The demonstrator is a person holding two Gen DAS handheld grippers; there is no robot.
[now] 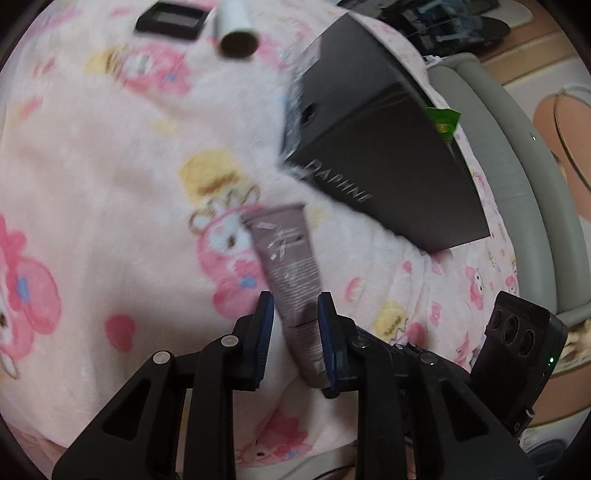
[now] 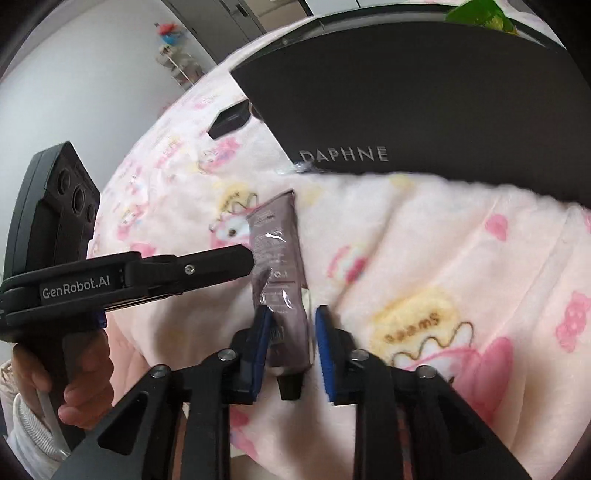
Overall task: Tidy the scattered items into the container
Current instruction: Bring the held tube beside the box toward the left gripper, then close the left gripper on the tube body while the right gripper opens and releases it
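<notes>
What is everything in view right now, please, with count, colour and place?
Tube: one, grey-mauve, on the blanket, between the fingers of both grippers.
Box: one, black, lettered DAPHNE, on the blanket beyond the tube.
Case: one, flat, black, far side of the blanket.
Cylinder: one, white with a dark end, beside the case.
Blanket: one, pink cartoon print, under everything.
Green item: one, behind the box; cannot identify.
Left gripper: black, blue pads, around the tube.
Right gripper: black, blue pads, around the tube's lower end.
Hand: one, holding the left gripper's handle.
</notes>
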